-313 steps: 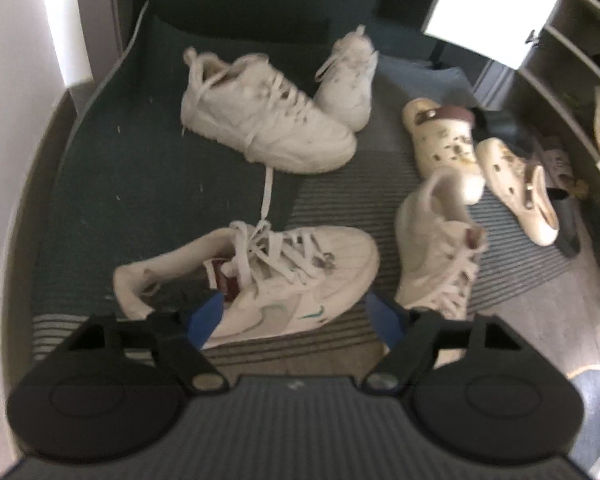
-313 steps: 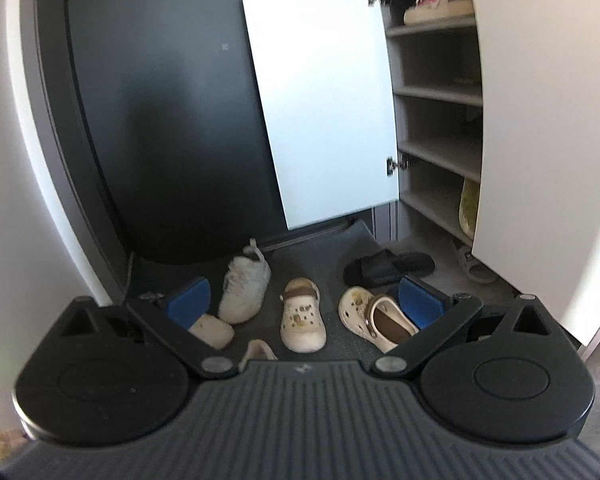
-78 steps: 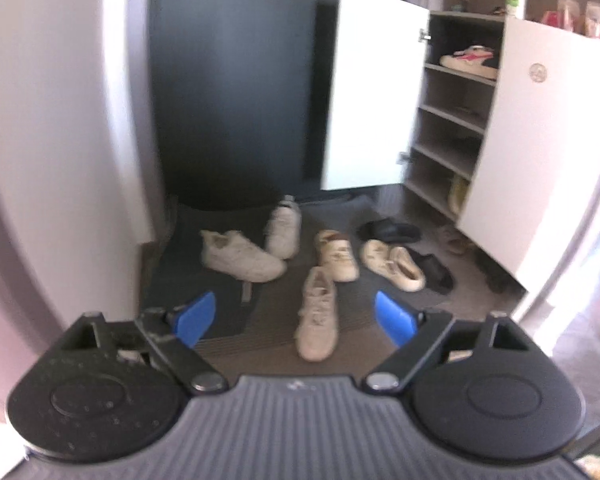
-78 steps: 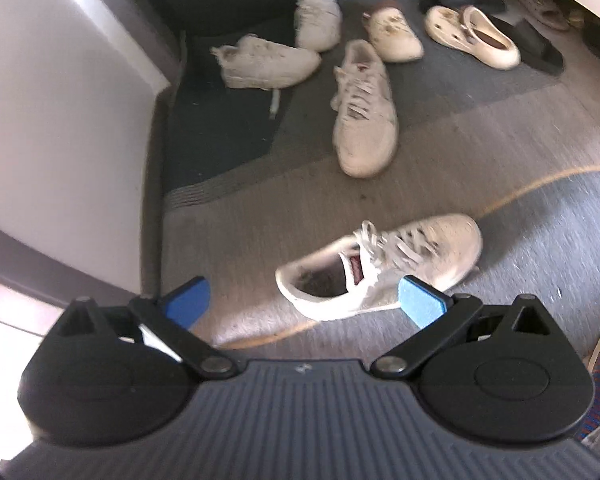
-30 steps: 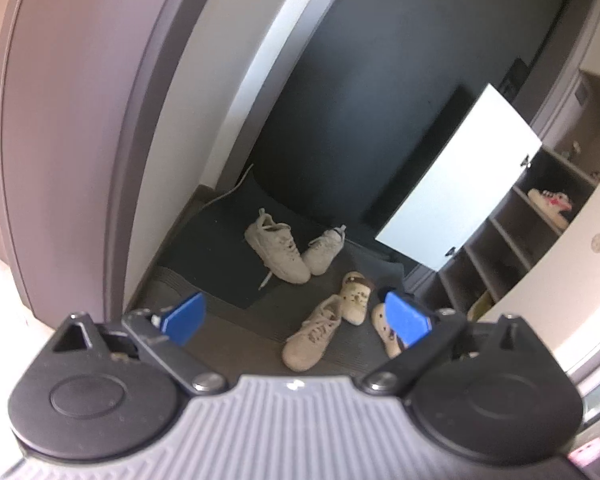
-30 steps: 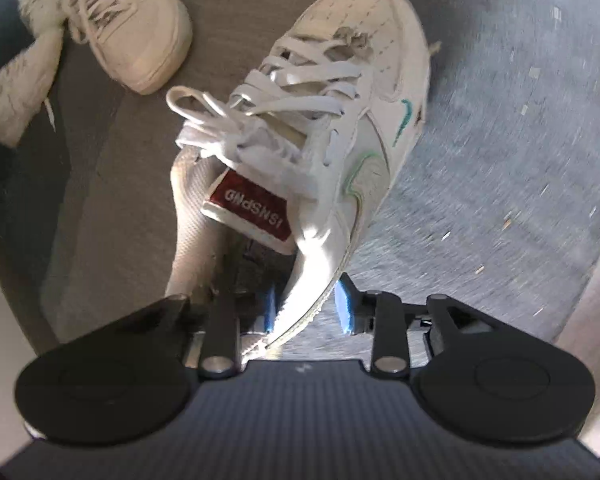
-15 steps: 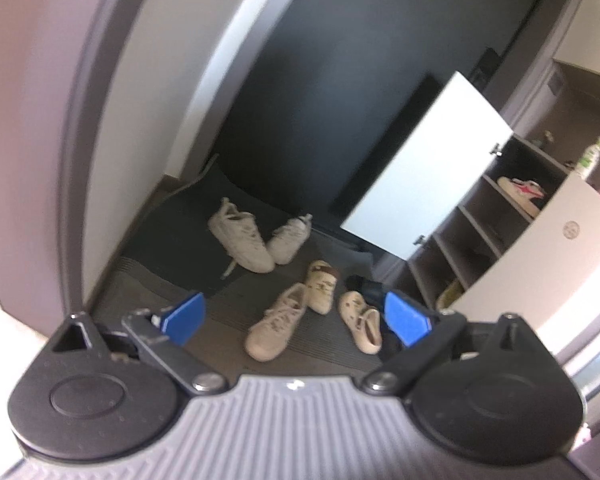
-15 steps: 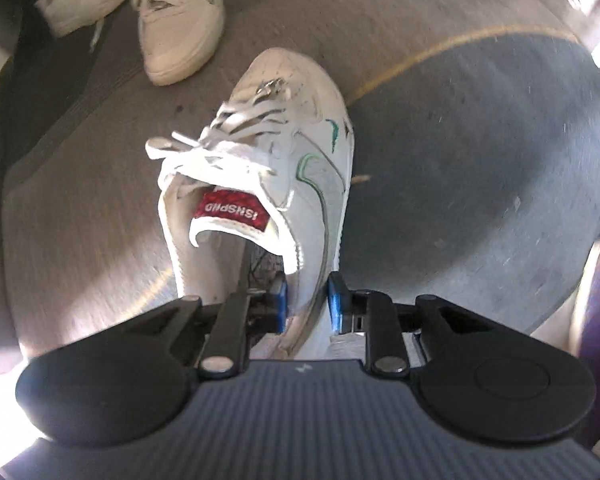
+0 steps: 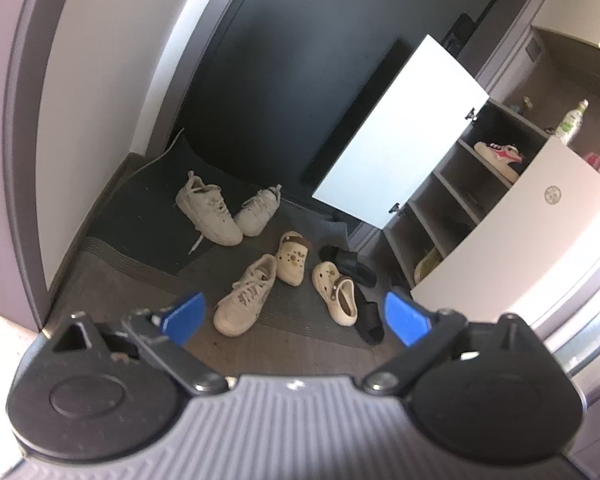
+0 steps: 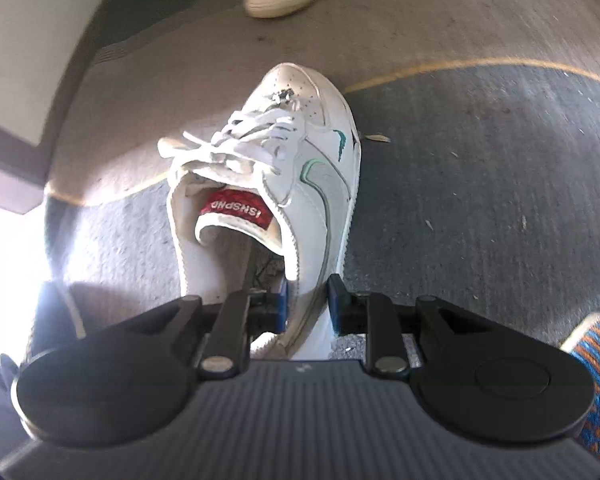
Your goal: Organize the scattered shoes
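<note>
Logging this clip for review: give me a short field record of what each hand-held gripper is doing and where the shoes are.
right hand-held gripper: shut on heel collar of white leather sneaker with red tongue label
left hand-held gripper: open, empty
floor: three white lace-up sneakers, two cream clogs, black slides
white shoe cabinet: open

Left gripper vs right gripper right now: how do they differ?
The left gripper is open with nothing between its blue pads; the right gripper is shut on the heel collar of the white lace-up sneaker with the red tongue label. The left looks across at the open shoe cabinet; the right looks down at grey carpet. Both share black bodies.
</note>
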